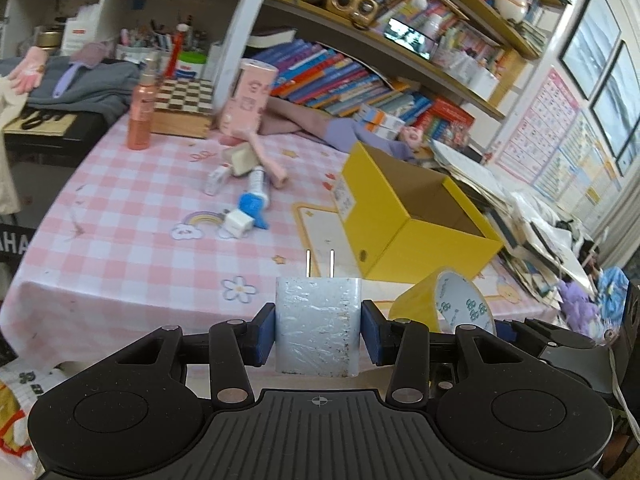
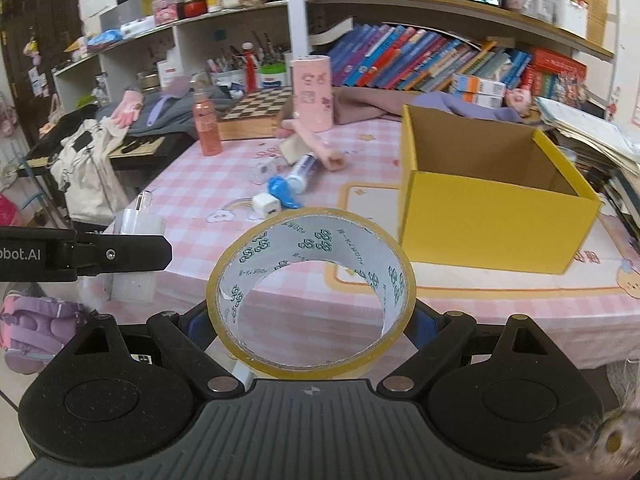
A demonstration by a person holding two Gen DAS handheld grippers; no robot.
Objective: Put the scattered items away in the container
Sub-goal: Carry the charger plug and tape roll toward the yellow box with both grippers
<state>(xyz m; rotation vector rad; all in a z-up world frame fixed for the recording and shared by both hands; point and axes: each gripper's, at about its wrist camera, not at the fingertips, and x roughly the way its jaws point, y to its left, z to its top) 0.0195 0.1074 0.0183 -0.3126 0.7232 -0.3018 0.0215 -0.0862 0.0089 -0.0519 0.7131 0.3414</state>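
I'm facing a table under a pink checked cloth (image 1: 120,216), curved wooden shelves (image 2: 460,6) behind it crammed with leaning books (image 2: 400,60), white cubby shelving (image 2: 132,52) to my left, framed pictures (image 1: 596,44) and charts on the right wall.

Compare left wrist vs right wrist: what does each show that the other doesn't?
Left wrist only: the charger's face with both prongs, clamped in the left tongs, and wall posters.

Right wrist only: the tape roll's full ring gripped in the right tongs, and a white bag at far left.

Both: the open yellow box, pink checked tablecloth, small white plug, bookshelf.
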